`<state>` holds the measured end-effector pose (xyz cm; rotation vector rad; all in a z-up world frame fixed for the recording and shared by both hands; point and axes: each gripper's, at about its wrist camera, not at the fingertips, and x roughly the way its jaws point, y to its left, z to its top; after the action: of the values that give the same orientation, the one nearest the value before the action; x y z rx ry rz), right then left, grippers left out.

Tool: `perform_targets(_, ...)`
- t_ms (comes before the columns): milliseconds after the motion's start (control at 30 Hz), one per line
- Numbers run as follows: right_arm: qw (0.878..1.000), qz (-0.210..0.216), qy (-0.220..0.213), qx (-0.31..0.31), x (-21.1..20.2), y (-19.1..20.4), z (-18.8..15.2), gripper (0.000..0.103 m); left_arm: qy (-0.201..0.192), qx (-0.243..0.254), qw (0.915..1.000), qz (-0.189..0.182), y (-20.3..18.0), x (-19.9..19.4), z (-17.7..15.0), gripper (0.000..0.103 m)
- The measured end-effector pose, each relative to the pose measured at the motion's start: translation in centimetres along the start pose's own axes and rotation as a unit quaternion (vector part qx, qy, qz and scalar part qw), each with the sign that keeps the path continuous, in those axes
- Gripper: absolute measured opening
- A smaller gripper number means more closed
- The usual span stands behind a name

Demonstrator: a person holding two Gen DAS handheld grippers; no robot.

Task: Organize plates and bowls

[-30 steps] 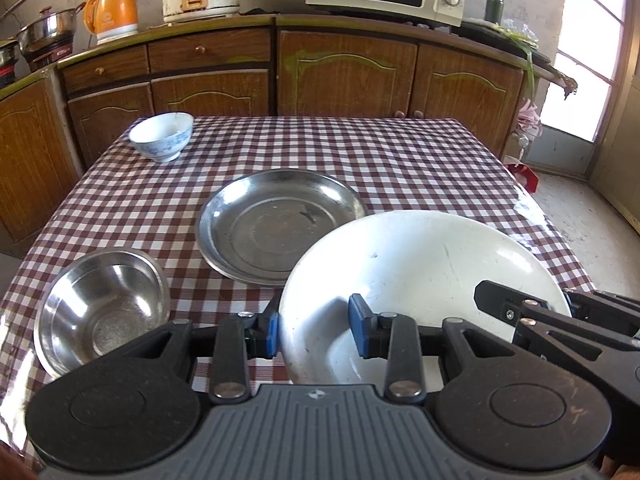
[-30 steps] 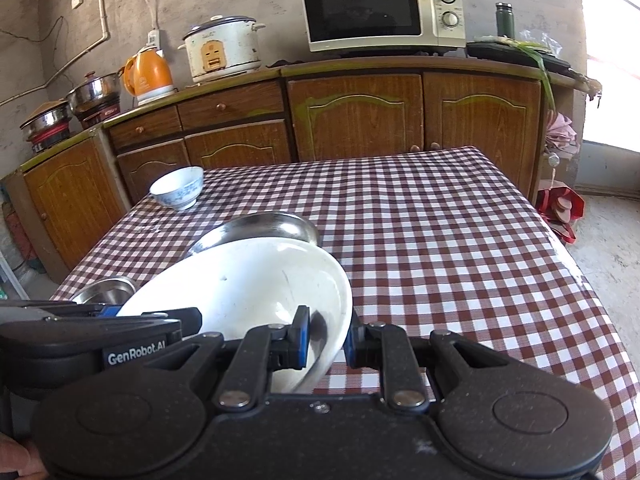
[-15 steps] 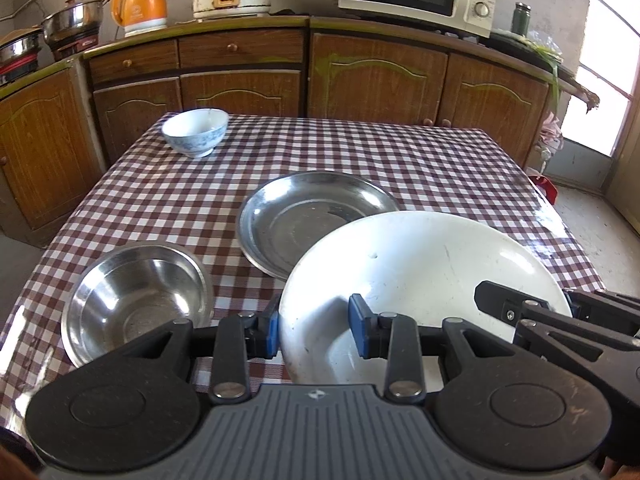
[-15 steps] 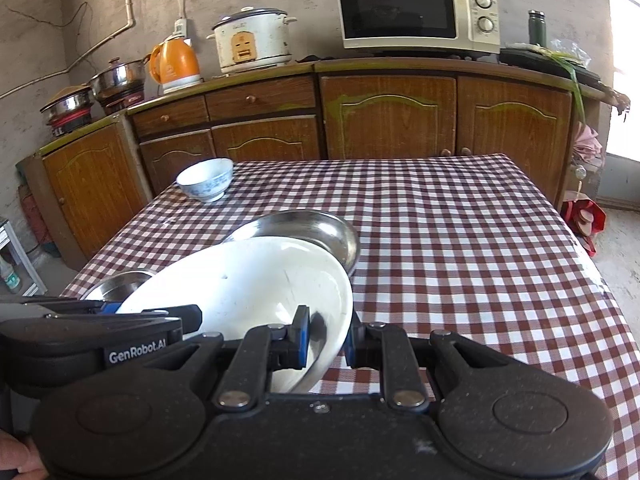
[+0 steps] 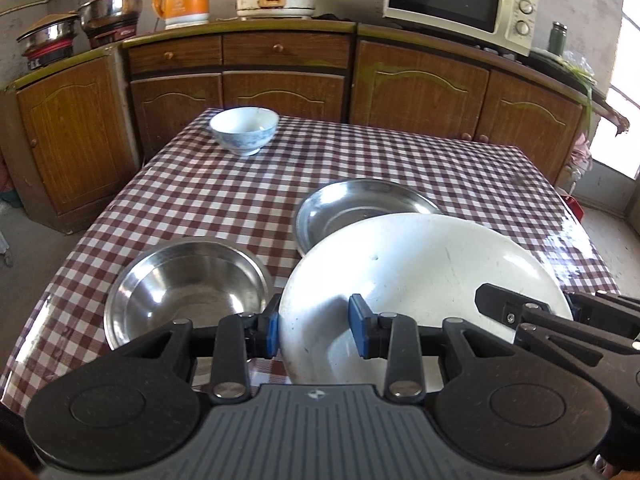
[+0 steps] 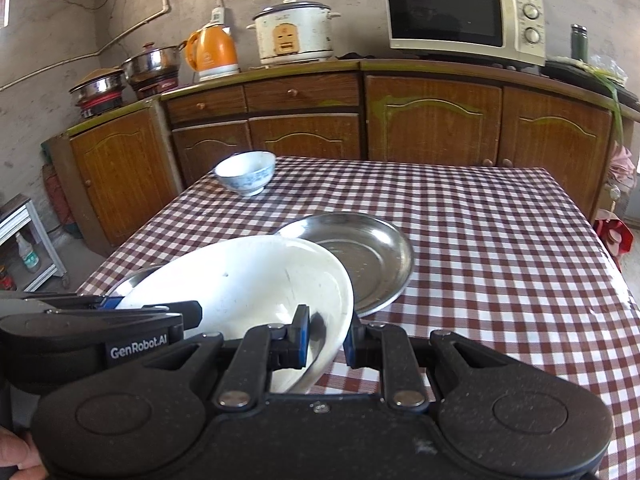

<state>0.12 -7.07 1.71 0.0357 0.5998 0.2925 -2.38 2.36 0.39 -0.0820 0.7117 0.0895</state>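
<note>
A large white bowl hangs tilted over the near part of the checked table, held from both sides. My left gripper is shut on its left rim, one blue pad outside the wall and one inside. My right gripper is shut on its right rim. A steel plate lies just behind the white bowl, partly hidden by it. To the bowl's left sits a steel bowl. A small blue-patterned ceramic bowl stands at the far left of the table.
Wooden cabinets run behind the table, carrying a microwave, a rice cooker, an orange kettle and pots. Bare floor and a small shelf lie left of the table.
Both grippers have carried the white bowl leftward over the table. The steel plate and steel bowl now sit further right in both views, and the white bowl covers more of the plate.
</note>
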Motion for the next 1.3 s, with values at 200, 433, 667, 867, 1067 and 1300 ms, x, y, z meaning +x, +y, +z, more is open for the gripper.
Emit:
perform_targets(200,1.0,0.01,0.005,-0.011,0.8,1.3,0.1,0.023,0.002,-0.011,0.9999,0.009,1.1,0.0,-0.1,0.035)
perform_targets(433,0.999,0.024,0.01,-0.025,1.9,2.9,0.5,0.023,0.003,-0.027,0.9994,0.024,2.8,-0.1,-0.3,0.035)
perform_targets(667,0.998,0.041,0.017,-0.041,3.1,4.7,0.6,0.023,0.005,-0.042,0.9983,0.04,4.4,0.1,-0.3,0.035)
perform_targets(867,0.997,0.051,0.023,-0.051,3.9,6.0,0.7,0.023,0.008,-0.052,0.9974,0.05,5.4,0.1,-0.3,0.035)
perform_targets(1067,0.996,0.059,0.028,-0.06,4.7,7.0,0.7,0.023,0.011,-0.061,0.9964,0.057,6.3,0.3,-0.4,0.035)
perform_targets(1300,0.995,0.067,0.036,-0.066,5.7,7.9,0.7,0.023,0.017,-0.069,0.9953,0.065,7.2,0.7,-0.5,0.035)
